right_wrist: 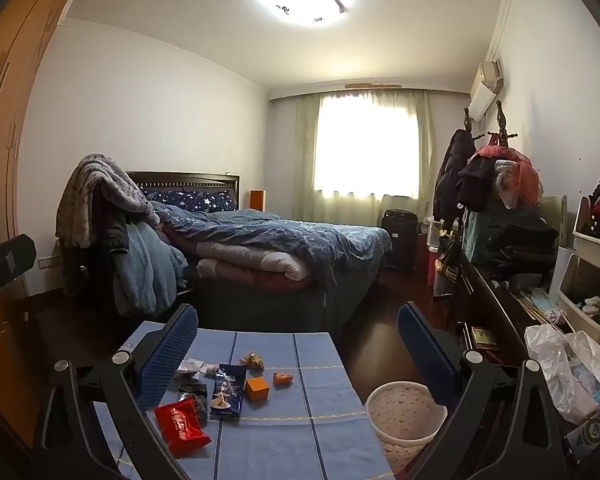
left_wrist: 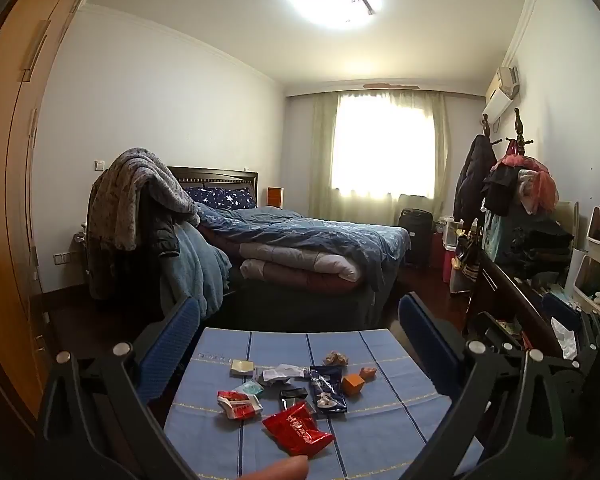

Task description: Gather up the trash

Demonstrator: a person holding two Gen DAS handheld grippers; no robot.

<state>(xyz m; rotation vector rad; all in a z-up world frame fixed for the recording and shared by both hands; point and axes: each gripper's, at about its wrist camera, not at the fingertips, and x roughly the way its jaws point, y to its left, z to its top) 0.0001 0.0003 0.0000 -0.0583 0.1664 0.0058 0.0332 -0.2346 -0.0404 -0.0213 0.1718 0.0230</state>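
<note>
Fingertip (left_wrist: 278, 469) of the person intrudes at the bottom edge of the left wrist view, just short of a red wrapper (left_wrist: 298, 431) lying on the blue-clothed surface (left_wrist: 380, 432). Left hand-held gripper (left_wrist: 300, 344) stands with jaws spread wide, nothing between the pads, hovering above the litter. Trash is gathered at the middle of the surface: a red-and-white packet (left_wrist: 239, 403) to the left of the red wrapper, a dark blue snack bag (left_wrist: 327, 388) beyond it, a small black packet (left_wrist: 293, 394) between them, crumpled white paper (left_wrist: 279, 373), an orange box (left_wrist: 353, 384), a small orange scrap (left_wrist: 367, 373), a crumpled brown ball (left_wrist: 336, 358) and a pale square pad (left_wrist: 242, 367). An unmade bed (left_wrist: 300, 240) lies beyond the surface.

Right wrist view: right hand-held gripper (right_wrist: 298, 344) also has jaws spread wide and holds nothing. Its left pad stands over the crumpled paper (right_wrist: 192, 366). Red wrapper (right_wrist: 182, 426) lies nearest, with the blue snack bag (right_wrist: 228, 396), orange box (right_wrist: 257, 389), orange scrap (right_wrist: 282, 379) and brown ball (right_wrist: 252, 360) further in. A round white basket (right_wrist: 406, 412) sits off the right edge of the surface (right_wrist: 320, 420), near the right pad. A white plastic bag (right_wrist: 560, 364) lies on the cluttered dresser at the right.
</note>
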